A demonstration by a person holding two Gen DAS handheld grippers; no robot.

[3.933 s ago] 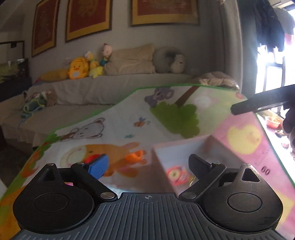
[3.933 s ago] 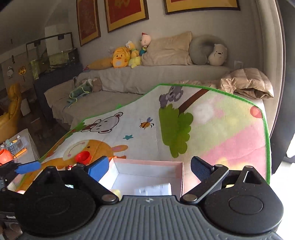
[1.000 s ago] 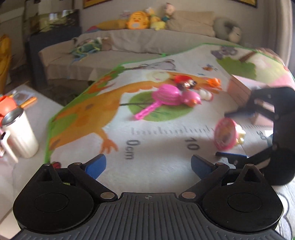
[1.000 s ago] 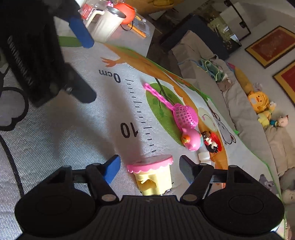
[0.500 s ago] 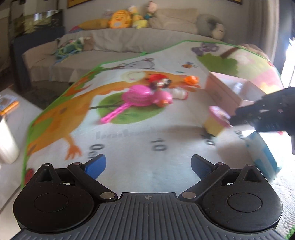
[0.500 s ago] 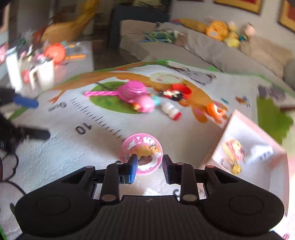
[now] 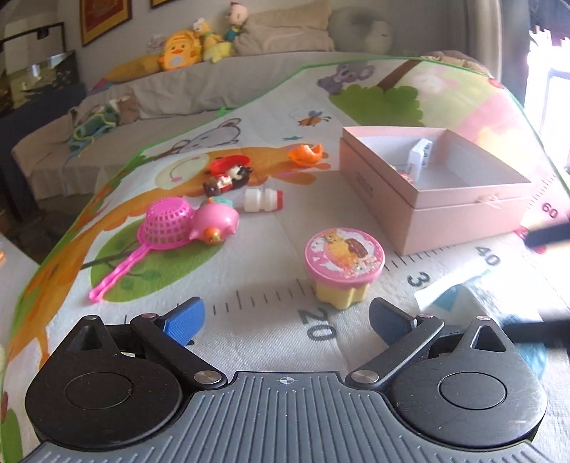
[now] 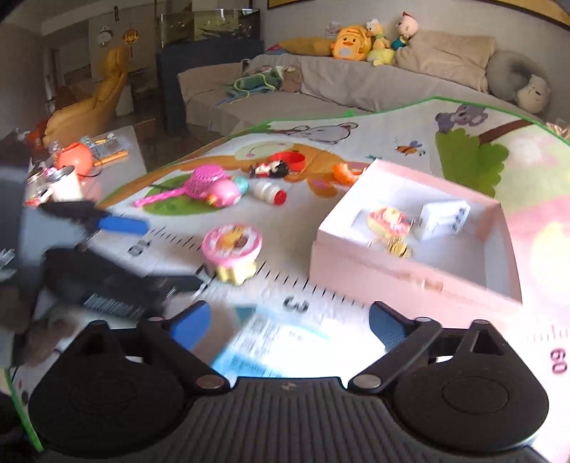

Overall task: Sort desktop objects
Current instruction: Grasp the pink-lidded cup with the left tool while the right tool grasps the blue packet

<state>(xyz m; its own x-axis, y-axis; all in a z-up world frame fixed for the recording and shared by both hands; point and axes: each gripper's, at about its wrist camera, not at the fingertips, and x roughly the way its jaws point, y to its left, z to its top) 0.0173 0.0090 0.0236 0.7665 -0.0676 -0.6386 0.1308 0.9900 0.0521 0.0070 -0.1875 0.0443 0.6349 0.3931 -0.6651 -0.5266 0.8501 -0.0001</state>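
Right then, we had our right gripper (image 8: pixel 288 329) opening wide over the blue-and-white packet (image 8: pixel 270 352), gripping nothing; left gripper (image 7: pixel 285 318) spread empty near the pink-lidded cup (image 7: pixel 343 265). Best approach squarely, clamp gently.

A home living room is showing here: a grey sofa (image 8: pixel 356 85) is running along 12 o'clock, carrying plush toys (image 8: pixel 367 44) and pillows (image 8: pixel 445 57). Framed pictures (image 7: pixel 105 16) are hanging above it. A children's play mat (image 7: pixel 249 270) is lying in front, with toys (image 7: pixel 199 220) sitting at 10 o'clock.
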